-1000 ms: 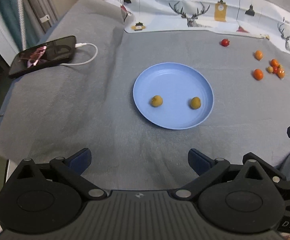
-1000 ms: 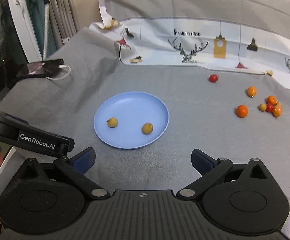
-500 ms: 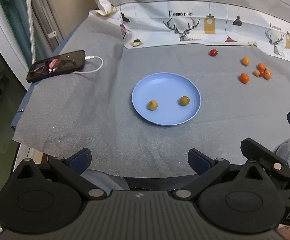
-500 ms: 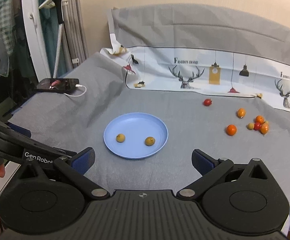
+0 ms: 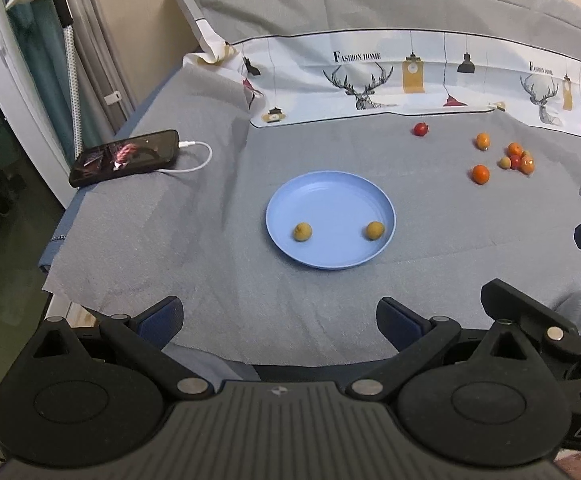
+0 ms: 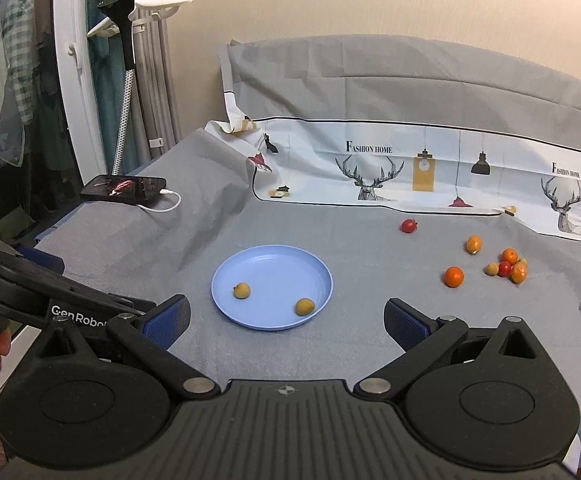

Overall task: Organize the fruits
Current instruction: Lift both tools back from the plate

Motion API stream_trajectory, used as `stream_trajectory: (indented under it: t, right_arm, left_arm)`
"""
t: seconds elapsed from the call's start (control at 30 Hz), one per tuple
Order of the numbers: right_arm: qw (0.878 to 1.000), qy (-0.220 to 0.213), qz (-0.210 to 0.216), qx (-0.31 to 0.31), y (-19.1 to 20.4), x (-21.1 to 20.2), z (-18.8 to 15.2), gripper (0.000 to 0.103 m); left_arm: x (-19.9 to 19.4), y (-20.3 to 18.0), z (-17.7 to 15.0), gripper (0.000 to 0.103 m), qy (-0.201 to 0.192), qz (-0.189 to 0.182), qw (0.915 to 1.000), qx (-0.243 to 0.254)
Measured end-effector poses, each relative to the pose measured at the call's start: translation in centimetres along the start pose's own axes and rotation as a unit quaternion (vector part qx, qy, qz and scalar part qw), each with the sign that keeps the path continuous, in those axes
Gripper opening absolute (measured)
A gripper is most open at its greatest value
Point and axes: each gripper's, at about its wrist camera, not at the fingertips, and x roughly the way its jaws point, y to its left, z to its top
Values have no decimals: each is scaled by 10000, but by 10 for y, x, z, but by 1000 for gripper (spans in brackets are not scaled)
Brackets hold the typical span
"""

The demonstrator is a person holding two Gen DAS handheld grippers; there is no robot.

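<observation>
From the left wrist camera, the round light-blue plastic plate (image 5: pixel 330 200) sits in the middle of the grey cloth-covered table (image 5: pixel 210 272). Two small yellow-brown round fruits are in it: one on the left (image 5: pixel 302 232) and one on the right (image 5: pixel 374 230). So I think the job has only just started. Far off to the right, more fruits wait on the cloth: a small red tomato (image 5: pixel 421 129), a little orange fruit (image 5: pixel 482 140), a bigger round orange fruit (image 5: pixel 480 174) and a small heap of red and orange fruits (image 5: pixel 517 159). The left gripper (image 5: pixel 278 320) is wide open and holds nothing. It hangs near the table's front edge, well away from every fruit.

From the right wrist camera, the same plate (image 6: pixel 274 264) shows its two fruits, and the loose ones lie to the right, the heap (image 6: pixel 508 268) among them. The right gripper (image 6: pixel 286 320) is wide open and empty too.

A black phone with a lit screen (image 6: pixel 124 189) and its white charging cable (image 6: pixel 166 204) lie on the far left, well away from the fruit. Nothing sits between the plate and the loose fruits, so the way looks free.
</observation>
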Motion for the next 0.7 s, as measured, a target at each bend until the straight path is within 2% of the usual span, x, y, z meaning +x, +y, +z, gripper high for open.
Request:
stream_trajectory:
  t: [0.27, 0.43, 0.7]
  right_arm:
    - [9998, 42, 166, 108, -5, 8, -2, 102]
    - [9994, 205, 69, 259, -8, 17, -4, 102]
    - [9992, 362, 81, 169, -7, 30, -2, 102]
  left_arm:
    - [6, 4, 1, 103, 0, -57, 10000, -40]
    - [14, 5, 3, 103, 153, -165, 9997, -86]
    - [27, 3, 8, 103, 218, -67, 9997, 8]
